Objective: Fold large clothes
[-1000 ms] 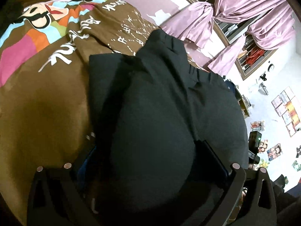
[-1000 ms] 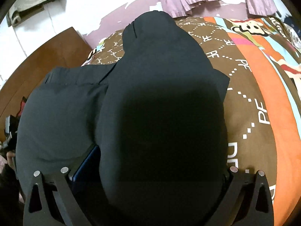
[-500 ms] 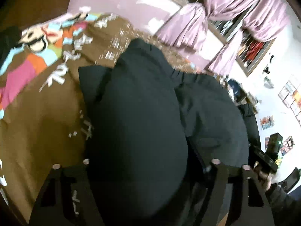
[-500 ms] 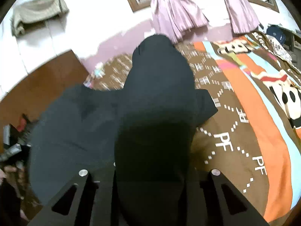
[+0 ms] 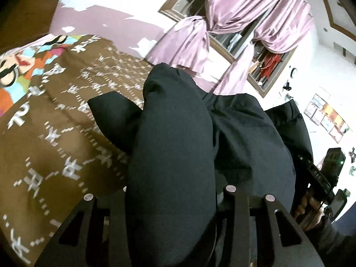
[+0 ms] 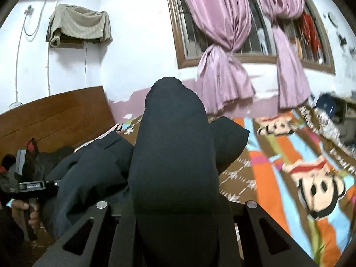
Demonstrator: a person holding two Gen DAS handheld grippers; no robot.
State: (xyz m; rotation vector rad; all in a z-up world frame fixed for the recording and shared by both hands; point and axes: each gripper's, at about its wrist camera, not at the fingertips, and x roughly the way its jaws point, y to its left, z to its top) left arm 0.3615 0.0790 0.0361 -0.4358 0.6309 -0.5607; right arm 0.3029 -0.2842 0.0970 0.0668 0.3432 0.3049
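A large black garment [image 5: 173, 155] bulges up between the fingers of my left gripper [image 5: 171, 200], which is shut on it. The same black garment [image 6: 175, 166] fills the middle of the right wrist view, where my right gripper [image 6: 175, 207] is shut on another bunch of it. Both bunches are lifted above the bed, and the rest of the cloth [image 5: 249, 138] hangs between the two grippers. The fingertips are hidden under the fabric. In the left wrist view the other hand-held gripper [image 5: 320, 175] shows at the right edge, gripped by a hand.
A brown bedspread with cartoon prints [image 5: 44, 133] [image 6: 289, 166] lies under the garment. A wooden headboard [image 6: 51, 120] stands at the left. Pink knotted curtains [image 6: 222, 66] hang at a window on the white wall, with posters [image 5: 329, 118] further right.
Both grippers have closed on the garment and risen, tilting up so the wall and window come into view. The cloth is pulled up off the bed and hangs narrower.
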